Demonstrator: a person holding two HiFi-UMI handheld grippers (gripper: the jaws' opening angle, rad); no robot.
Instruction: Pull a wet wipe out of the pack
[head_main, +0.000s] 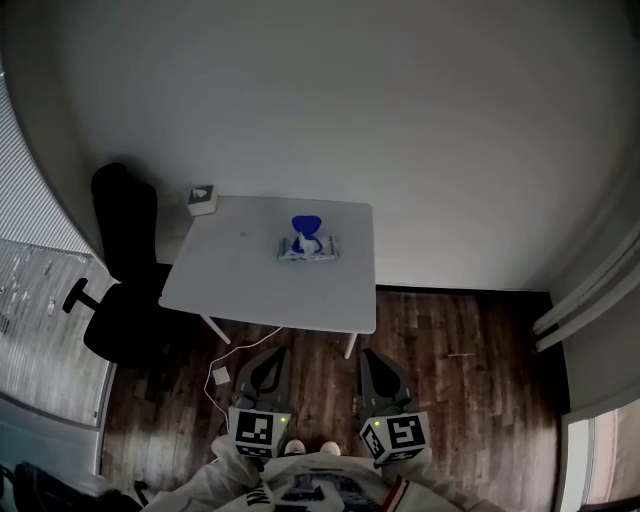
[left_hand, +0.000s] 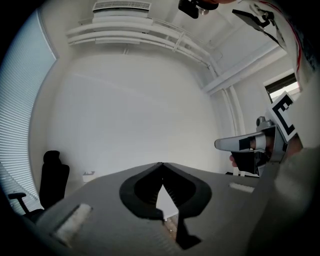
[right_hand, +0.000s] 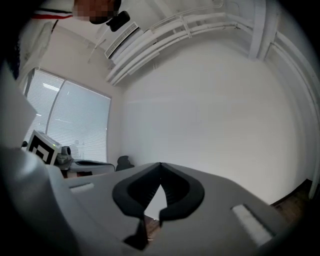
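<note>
In the middle of the head view, the wet wipe pack (head_main: 308, 246) is seen lying on the white worktop (head_main: 250, 290), with its blue lid (head_main: 307, 225) raised; whether a wipe already sticks out of the opening is too small to be told. The left gripper (head_main: 268, 358) and the right gripper (head_main: 376, 362) are held at the bottom of the frame, close to the person's body and well apart from the pack, so the task is judged as not yet begun. In each gripper view the jaws are shown closed tip to tip, with nothing between them. Several things could go wrong from here. If the jaws are not opened before the pack is reached, the wipe would only be pushed down into the opening. The pack is probably light, and if it is not held down by one gripper it may be lifted or dragged over the worktop when the wipe is pulled. A too quick pull could bring out several wipes together, or tear one. A white cable (head_main: 240, 345) on the floor below the worktop could be stepped on during the approach. The pack, the black chair (head_main: 125, 260) at the left and the small white box (head_main: 202, 200) on the worktop corner are given clearly by the head view only; the meeting of the jaw tips is shown by the gripper views, where the pack cannot be made out. At the right edge of the left gripper view the right gripper (left_hand: 235, 144) is also seen from the side.
</note>
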